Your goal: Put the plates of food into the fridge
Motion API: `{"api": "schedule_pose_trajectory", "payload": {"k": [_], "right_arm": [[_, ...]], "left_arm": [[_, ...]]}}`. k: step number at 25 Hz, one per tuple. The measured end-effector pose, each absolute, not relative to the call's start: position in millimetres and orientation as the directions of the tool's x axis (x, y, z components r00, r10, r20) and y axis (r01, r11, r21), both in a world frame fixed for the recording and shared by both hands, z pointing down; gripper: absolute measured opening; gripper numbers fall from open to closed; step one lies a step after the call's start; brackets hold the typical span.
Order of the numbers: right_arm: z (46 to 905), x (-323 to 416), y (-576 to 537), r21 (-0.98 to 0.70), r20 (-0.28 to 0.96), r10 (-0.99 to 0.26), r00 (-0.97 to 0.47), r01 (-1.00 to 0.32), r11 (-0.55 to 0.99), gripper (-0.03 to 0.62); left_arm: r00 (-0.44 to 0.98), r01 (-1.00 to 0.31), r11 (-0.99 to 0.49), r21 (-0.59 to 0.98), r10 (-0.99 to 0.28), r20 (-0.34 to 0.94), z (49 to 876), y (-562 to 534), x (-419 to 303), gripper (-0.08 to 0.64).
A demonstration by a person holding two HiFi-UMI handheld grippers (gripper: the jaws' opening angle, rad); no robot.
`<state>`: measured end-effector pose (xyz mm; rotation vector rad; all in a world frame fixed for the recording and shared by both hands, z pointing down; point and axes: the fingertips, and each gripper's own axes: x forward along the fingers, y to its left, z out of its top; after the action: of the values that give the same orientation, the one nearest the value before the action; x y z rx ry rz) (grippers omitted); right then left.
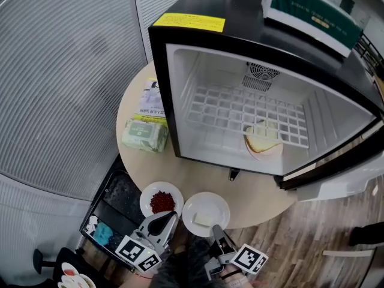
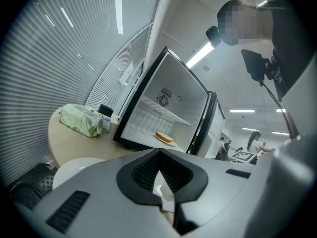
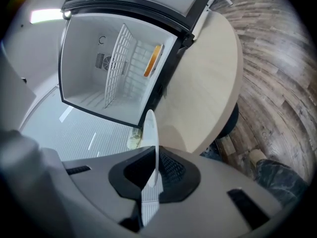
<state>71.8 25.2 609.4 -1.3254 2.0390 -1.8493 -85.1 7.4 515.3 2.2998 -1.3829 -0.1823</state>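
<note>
A black mini fridge [image 1: 198,35] stands open on the round table [image 1: 264,200]. Inside it, a plate with bread [image 1: 263,143] sits below the wire shelf [image 1: 240,114]. At the table's near edge lie a plate of red food [image 1: 161,200] and a white plate with a pale slab [image 1: 206,214]. My left gripper [image 1: 165,216] is shut on the near rim of the red-food plate; in the left gripper view a white rim [image 2: 162,188] shows between the pads. My right gripper [image 1: 215,228] is shut on the white plate, seen edge-on [image 3: 150,138] in the right gripper view.
A green pack of wipes [image 1: 144,135] and a leaflet [image 1: 151,99] lie on the table left of the fridge. A white box [image 1: 312,8] rests on the fridge top. The fridge door [image 1: 336,164] hangs open at right. A dark bin [image 1: 111,212] sits below the table.
</note>
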Motion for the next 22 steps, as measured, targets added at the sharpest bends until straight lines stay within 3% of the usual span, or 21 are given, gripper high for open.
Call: {"api": "schedule_pose_trajectory", "payload": {"k": [6,11,22], "right_arm": [[582.2,55.8,7.2,-0.91,0.373,-0.659,-0.653,-0.397,-0.123,0.015],[573.6,64.1,-21.1,-0.871,0.401,-0.653,-0.642,-0.488,-0.054,0.015],[553.8,55.8,-90.1,-0.89,0.35,-0.649,-0.676,-0.456,-0.005,0.015]], "left_arm": [[0.468,-0.817,-0.39,0.425,-0.879,0.094,499.5,-5.1,-93.1,0.005],[0.438,-0.833,-0.377,0.405,-0.897,0.065,484.0,-28.4,-104.8,0.005],[0.326,-0.884,-0.295,0.363,-0.945,0.025,462.1,-85.8,-134.9,0.005]]}}
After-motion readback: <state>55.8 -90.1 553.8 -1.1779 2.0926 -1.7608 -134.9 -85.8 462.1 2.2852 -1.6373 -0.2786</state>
